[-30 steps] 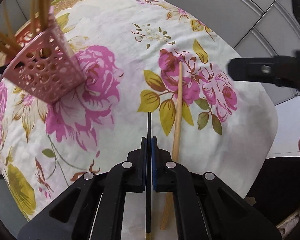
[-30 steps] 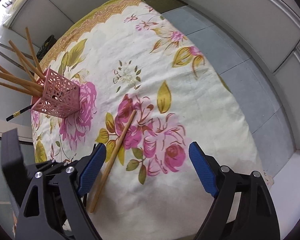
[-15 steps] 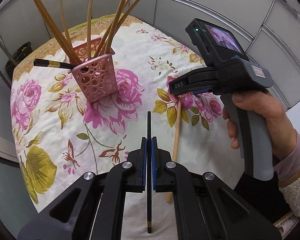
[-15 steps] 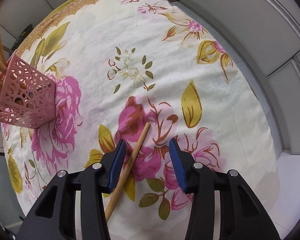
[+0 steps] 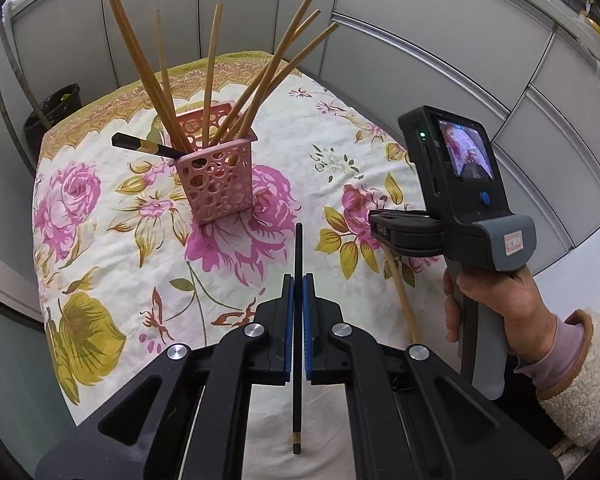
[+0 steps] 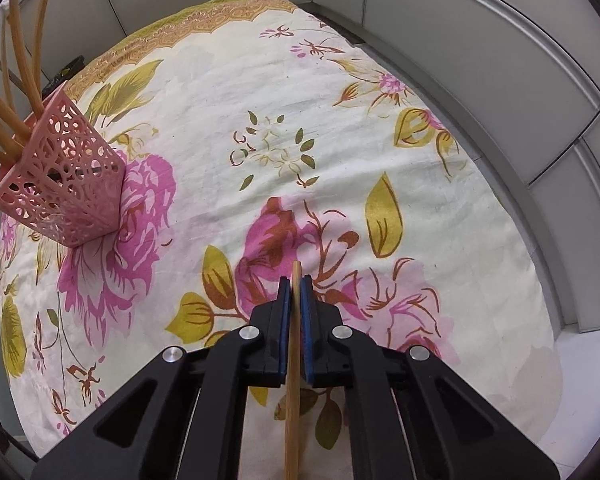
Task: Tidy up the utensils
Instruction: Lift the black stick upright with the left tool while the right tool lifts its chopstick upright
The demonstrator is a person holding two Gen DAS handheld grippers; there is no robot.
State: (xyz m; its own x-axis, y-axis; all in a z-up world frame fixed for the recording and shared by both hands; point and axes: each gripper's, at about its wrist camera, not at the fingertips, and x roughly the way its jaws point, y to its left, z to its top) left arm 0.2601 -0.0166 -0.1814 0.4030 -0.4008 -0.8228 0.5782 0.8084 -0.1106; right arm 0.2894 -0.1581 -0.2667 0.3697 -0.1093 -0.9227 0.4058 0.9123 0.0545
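A thin black chopstick [image 5: 298, 280] is clamped in the left claw [image 5: 297, 292]; a light wooden chopstick [image 6: 294, 360] on the floral-clothed counter [image 6: 340, 140] is pinched by the right claw [image 6: 296, 296], whose jaws have just been closing.

A home kitchen — grey cabinets [image 5: 440, 40], floral tablecloth [image 6: 300, 100].

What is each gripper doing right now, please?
Left gripper: shut on the black chopstick.
Right gripper: jaws just closed, shut on the wooden chopstick.
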